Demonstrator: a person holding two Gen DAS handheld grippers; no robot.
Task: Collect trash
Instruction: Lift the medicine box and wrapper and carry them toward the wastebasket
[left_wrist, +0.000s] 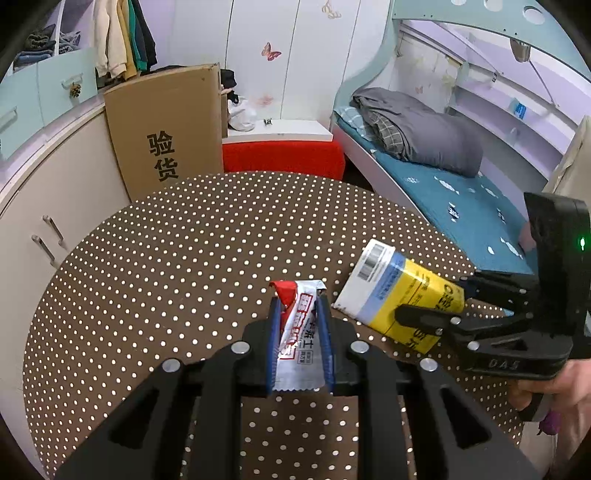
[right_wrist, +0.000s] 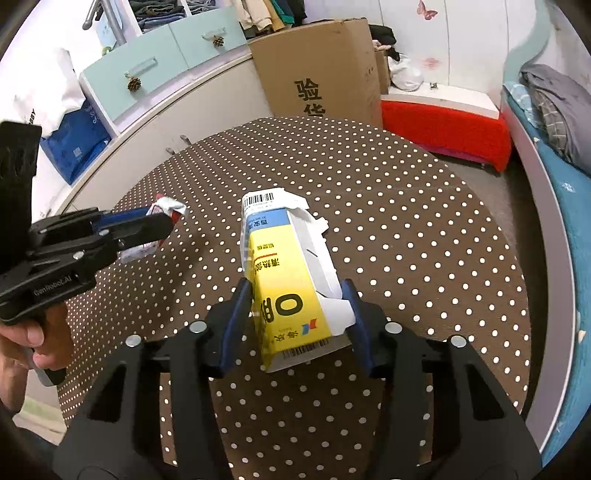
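Observation:
My left gripper (left_wrist: 298, 301) is shut on a silver and red snack wrapper (left_wrist: 295, 332), held just above the brown polka-dot table (left_wrist: 166, 258). In the right wrist view the left gripper (right_wrist: 162, 225) shows at the left with the wrapper (right_wrist: 168, 205) poking out of its tip. My right gripper (right_wrist: 297, 286) is shut on a yellow, white and blue medicine box (right_wrist: 284, 273), crushed and torn open at its far end. In the left wrist view the right gripper (left_wrist: 428, 306) holds the box (left_wrist: 395, 291) tilted over the table's right side.
A tall cardboard box (left_wrist: 166, 125) stands behind the table beside beige cabinets (left_wrist: 55, 206). A red bench with a white top (left_wrist: 282, 155) sits behind. A bed with a grey duvet (left_wrist: 417, 136) runs along the right.

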